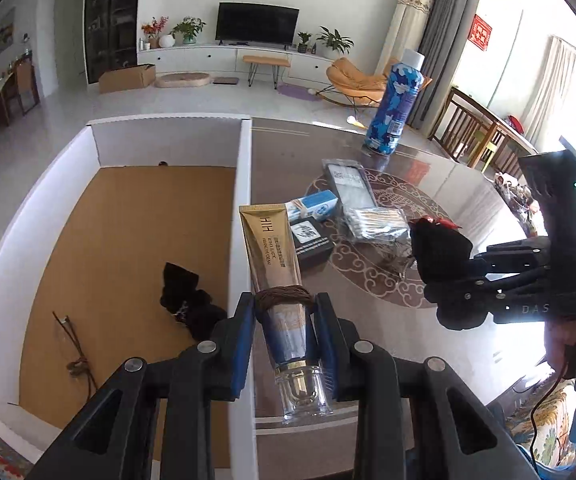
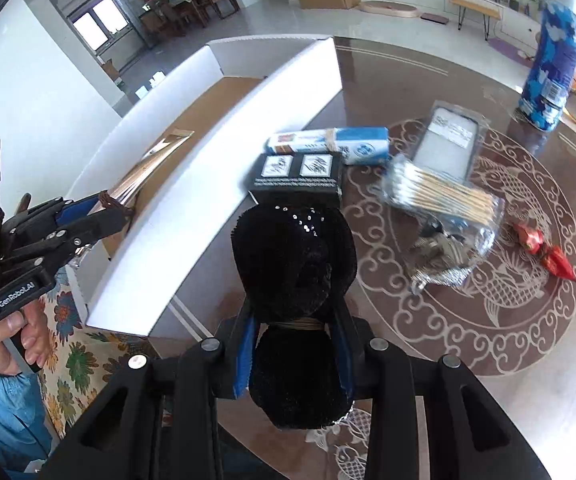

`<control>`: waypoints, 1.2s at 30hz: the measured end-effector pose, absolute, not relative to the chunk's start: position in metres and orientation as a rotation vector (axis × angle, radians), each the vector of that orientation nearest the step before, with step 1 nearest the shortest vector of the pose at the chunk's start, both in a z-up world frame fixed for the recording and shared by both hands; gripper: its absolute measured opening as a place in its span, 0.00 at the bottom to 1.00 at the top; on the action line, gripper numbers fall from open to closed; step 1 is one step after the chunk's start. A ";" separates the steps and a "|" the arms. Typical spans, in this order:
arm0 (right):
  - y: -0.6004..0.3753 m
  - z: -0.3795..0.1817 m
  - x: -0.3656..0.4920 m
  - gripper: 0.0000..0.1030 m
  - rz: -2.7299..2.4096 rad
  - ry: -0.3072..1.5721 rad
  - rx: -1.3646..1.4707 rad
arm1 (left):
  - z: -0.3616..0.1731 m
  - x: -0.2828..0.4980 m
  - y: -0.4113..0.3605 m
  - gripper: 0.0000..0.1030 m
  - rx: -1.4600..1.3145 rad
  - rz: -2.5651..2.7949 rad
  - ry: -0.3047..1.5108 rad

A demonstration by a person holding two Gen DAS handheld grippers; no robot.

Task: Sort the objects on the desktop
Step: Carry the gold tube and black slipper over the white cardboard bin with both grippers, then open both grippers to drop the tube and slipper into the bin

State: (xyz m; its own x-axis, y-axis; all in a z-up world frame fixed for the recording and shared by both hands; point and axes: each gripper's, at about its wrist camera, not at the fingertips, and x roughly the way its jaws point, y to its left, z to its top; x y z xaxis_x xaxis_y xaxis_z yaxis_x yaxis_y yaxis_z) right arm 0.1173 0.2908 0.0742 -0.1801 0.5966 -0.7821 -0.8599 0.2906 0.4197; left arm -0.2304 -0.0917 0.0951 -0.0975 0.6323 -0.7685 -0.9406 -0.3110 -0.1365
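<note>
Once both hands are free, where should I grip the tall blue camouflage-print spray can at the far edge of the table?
Take the tall blue camouflage-print spray can mid-body from the near side, jaws level across it. It stands upright and apart from the clutter, and its straight round wall gives more hold than the narrower white cap.

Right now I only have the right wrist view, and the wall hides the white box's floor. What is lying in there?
Observer: A black fuzzy item lies on the floor of the white box.
Operator: Anything else inside?
Observer: A knotted brown cord, nearer the box's left wall.
Operator: I see the left gripper side-on. What is it holding?
Observer: The left gripper is shut on a gold tube with a clear cap, wrapped in a brown band.
</note>
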 end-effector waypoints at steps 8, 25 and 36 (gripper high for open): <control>0.413 0.149 0.012 0.34 1.626 1.018 -0.217 | 0.078 -0.357 -0.137 0.29 -1.039 1.940 0.504; 0.456 0.086 -0.027 0.91 1.602 1.016 -0.199 | 0.031 -0.386 -0.165 0.83 -1.095 2.070 0.478; 0.299 0.069 0.067 1.00 1.307 0.724 -0.178 | 0.107 -0.232 -0.111 0.85 -0.756 1.856 0.475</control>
